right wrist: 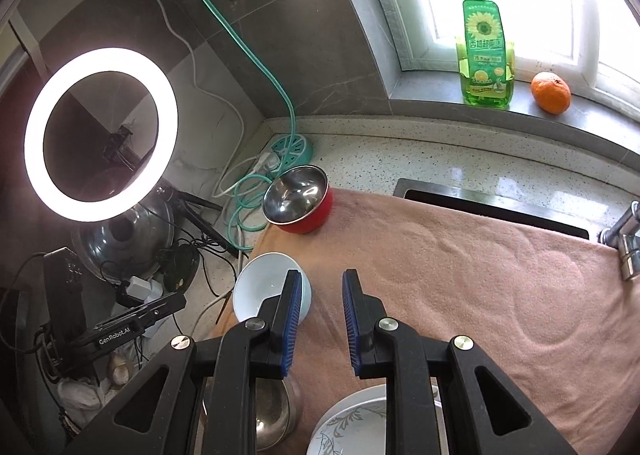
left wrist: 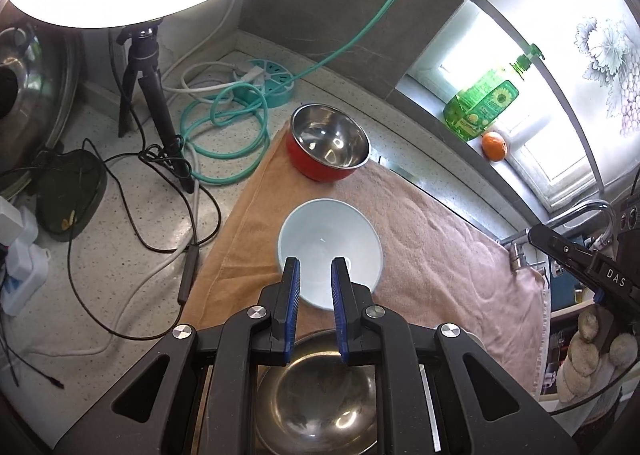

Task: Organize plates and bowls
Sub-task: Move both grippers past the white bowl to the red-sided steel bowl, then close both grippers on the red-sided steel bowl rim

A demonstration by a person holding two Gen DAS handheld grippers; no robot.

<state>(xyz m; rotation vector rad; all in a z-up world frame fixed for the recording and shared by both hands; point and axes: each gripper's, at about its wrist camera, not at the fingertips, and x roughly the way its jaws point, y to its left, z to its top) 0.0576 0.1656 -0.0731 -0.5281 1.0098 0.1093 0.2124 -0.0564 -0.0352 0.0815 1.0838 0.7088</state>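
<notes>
On a pinkish-tan towel [left wrist: 440, 239] over a speckled stone counter [right wrist: 400, 159], four bowls sit empty: one red bowl with steel lining [left wrist: 329, 141], one pale blue ceramic bowl [left wrist: 328, 239], two stacked steel bowls [left wrist: 316, 395]. One patterned white plate [right wrist: 352, 427] lies nearby. Left gripper [left wrist: 316, 267] and right gripper [right wrist: 322, 283] hover slightly parted, holding nothing, beside a sunlit window.

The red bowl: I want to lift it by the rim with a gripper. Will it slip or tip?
The red bowl looks steel-lined and glossy, so its rim may be slippery. It probably is light, and sitting on the soft towel, it could tilt if pushed.
</notes>
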